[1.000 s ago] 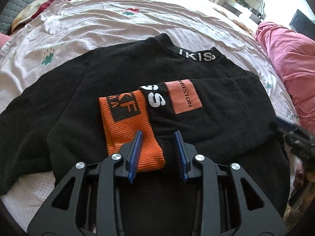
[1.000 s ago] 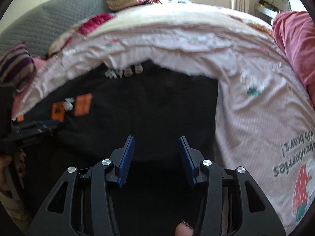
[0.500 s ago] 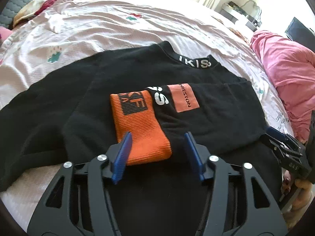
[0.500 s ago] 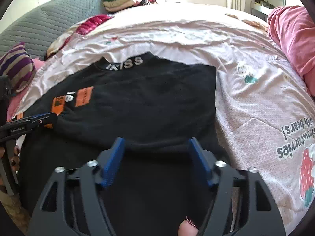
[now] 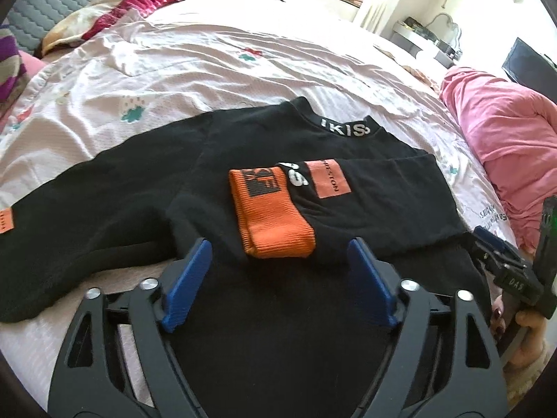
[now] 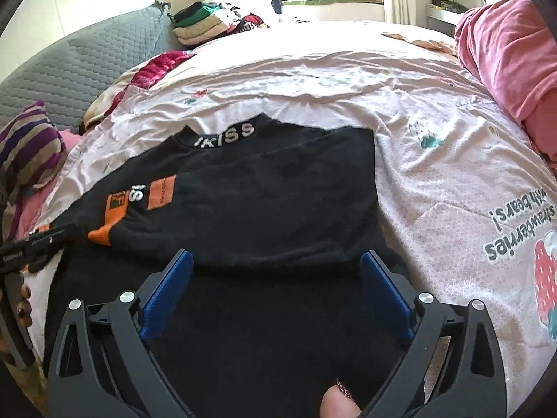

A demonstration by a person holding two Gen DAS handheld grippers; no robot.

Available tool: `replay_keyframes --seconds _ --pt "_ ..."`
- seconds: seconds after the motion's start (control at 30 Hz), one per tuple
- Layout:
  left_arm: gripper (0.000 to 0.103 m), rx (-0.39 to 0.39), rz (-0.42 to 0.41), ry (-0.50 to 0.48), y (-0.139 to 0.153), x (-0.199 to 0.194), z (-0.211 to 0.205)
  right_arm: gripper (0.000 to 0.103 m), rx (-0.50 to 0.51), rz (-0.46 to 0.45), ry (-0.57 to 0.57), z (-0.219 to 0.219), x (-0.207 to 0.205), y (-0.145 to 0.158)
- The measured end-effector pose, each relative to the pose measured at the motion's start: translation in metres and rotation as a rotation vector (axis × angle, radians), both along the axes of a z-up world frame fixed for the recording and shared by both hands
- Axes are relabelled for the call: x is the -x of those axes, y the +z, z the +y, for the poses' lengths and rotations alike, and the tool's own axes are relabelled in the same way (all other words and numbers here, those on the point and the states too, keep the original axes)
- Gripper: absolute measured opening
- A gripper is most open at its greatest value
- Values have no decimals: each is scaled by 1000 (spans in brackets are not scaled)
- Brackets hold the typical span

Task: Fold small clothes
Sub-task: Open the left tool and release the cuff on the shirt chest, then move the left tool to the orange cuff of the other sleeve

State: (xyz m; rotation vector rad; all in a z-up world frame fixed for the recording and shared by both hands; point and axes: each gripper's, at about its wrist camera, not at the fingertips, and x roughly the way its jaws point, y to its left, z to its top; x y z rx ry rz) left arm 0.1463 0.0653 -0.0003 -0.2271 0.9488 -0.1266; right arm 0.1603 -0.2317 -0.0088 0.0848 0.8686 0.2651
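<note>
A black sweater (image 5: 250, 160) with a lettered collar lies flat on the bed; it also shows in the right wrist view (image 6: 264, 188). Its right sleeve is folded across the chest, the orange cuff (image 5: 273, 216) lying near the middle. The other sleeve (image 5: 69, 209) stretches out to the left. My left gripper (image 5: 278, 271) is open and empty just above the sweater's lower part, short of the orange cuff. My right gripper (image 6: 276, 285) is open and empty over the lower right part of the sweater.
The pink printed bedsheet (image 6: 452, 181) spreads all around. A pink blanket (image 5: 497, 139) lies at the right. A striped pillow (image 6: 28, 153) and a pile of clothes (image 6: 209, 24) sit at the far left by the grey headboard (image 6: 69, 69).
Both grippers have opened wider and drawn back a little from the sweater. The folded sleeve stays where it lies.
</note>
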Motion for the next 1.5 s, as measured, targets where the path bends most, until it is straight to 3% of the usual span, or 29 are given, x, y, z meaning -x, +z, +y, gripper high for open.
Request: replay_keyframes --seconds 0.17,0.73,1.5 --pt "93 1 -25 38 8 10 11 98 -6 -43 14 13 1 16" --pt "93 29 -41 171 14 36 70 98 -26 -117 118 84 6 48" --pt "93 56 -22 481 12 91 184 98 0 -164 340 197 18 61"
